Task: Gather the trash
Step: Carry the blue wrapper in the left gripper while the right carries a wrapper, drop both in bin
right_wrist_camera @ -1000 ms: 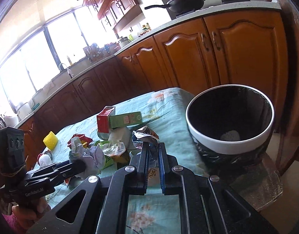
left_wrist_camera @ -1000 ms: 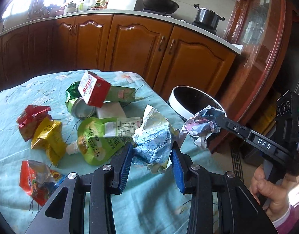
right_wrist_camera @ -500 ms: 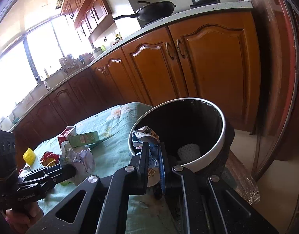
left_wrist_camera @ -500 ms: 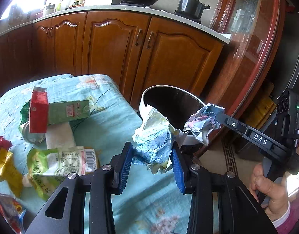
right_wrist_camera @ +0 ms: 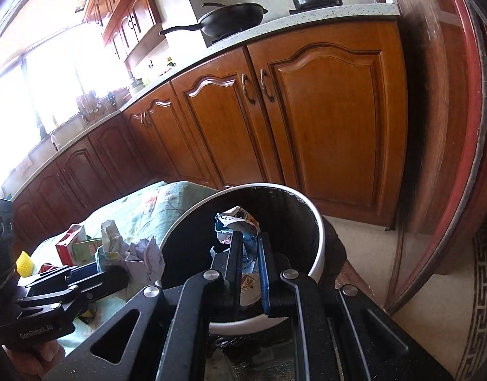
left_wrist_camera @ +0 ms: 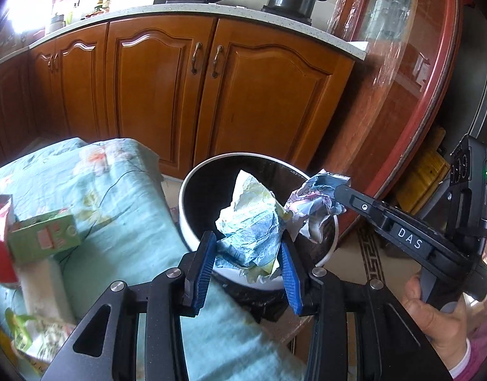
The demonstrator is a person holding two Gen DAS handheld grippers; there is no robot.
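Now both hands are hovering at the bin (left_wrist_camera: 192,235), each carrying a piece of trash, so the step in hand looks like the drop. The left hand-held gripper (left_wrist_camera: 248,262) is squeezing a crumpled blue-and-white wrapper (left_wrist_camera: 251,222) between its blue pads, and the wad is sitting just ahead of its fingertips, over the near rim of the bin's black-lined mouth. The right hand-held gripper (right_wrist_camera: 250,262) is pinching a thin, flattened wrapper (right_wrist_camera: 235,222) with its jaws nearly together; that scrap is poking up ahead of the fingertips, over the bin's opening. Seen from the left wrist, the right one is reaching in from the right side, its wrapper just beside the blue wad. The next move probably calls for opening each pair of jaws while the trash is hanging well inside the rim; the left wad is sitting close to the near edge, so easing it a little further forward first would be safer. Behind and to the left of the left hand-held gripper, more trash is lying on the desk (left_wrist_camera: 122,190), including a green carton (left_wrist_camera: 43,236) whose print is too blurred to read. Readable writing: "DAS" on the right tool's side, and "GenRobot.AI" on the left tool's body.
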